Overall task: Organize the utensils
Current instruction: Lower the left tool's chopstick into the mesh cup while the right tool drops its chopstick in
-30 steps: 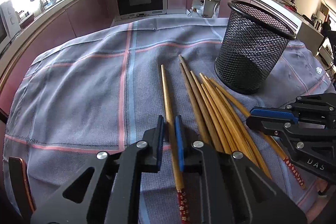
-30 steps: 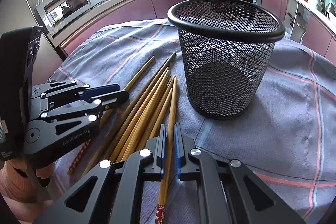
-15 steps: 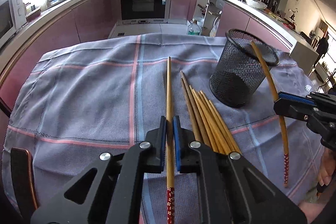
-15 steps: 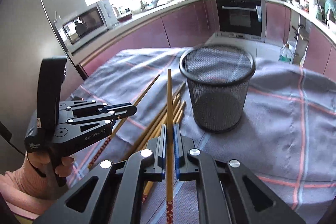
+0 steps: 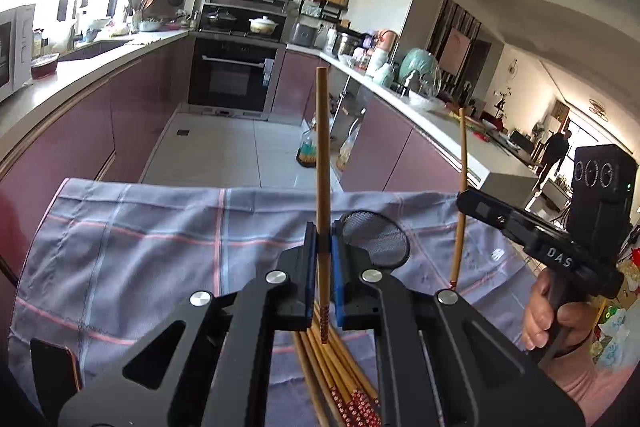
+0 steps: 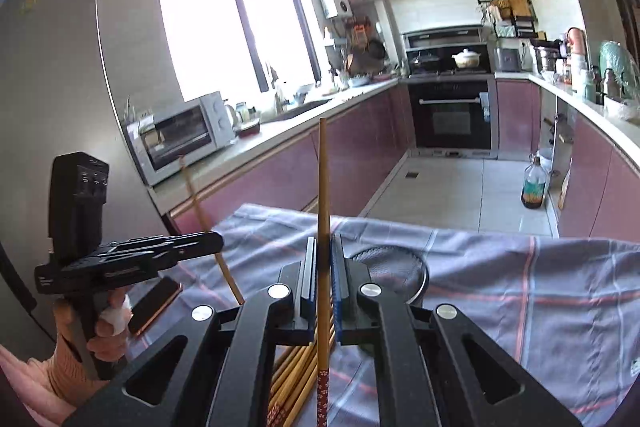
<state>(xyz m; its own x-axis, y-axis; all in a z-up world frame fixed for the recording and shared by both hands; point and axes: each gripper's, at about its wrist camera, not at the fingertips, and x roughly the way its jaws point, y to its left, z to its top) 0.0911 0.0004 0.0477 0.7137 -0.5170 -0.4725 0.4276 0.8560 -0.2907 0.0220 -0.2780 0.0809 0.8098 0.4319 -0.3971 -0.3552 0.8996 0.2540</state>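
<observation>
My left gripper [image 5: 322,247] is shut on a wooden chopstick [image 5: 322,155] that stands upright above the table. My right gripper [image 6: 323,259] is shut on another chopstick [image 6: 323,179], also upright. Each gripper shows in the other's view: the right gripper [image 5: 476,205] with its chopstick [image 5: 462,187], the left gripper [image 6: 208,241] with its chopstick [image 6: 204,219]. The black mesh cup [image 5: 376,239] stands just beyond the grippers, also in the right wrist view [image 6: 392,267]. Several chopsticks [image 5: 332,371] lie on the cloth below, also in the right wrist view [image 6: 296,367].
A grey plaid cloth [image 5: 140,247] covers the table. A phone [image 6: 154,303] lies near its left edge. Beyond the table are the kitchen floor, pink cabinets, an oven [image 5: 234,75] and a microwave [image 6: 184,137].
Both grippers have lifted their chopsticks from the cloth and tilted them upright, high above the table. The mesh cup now looks lower and smaller.
</observation>
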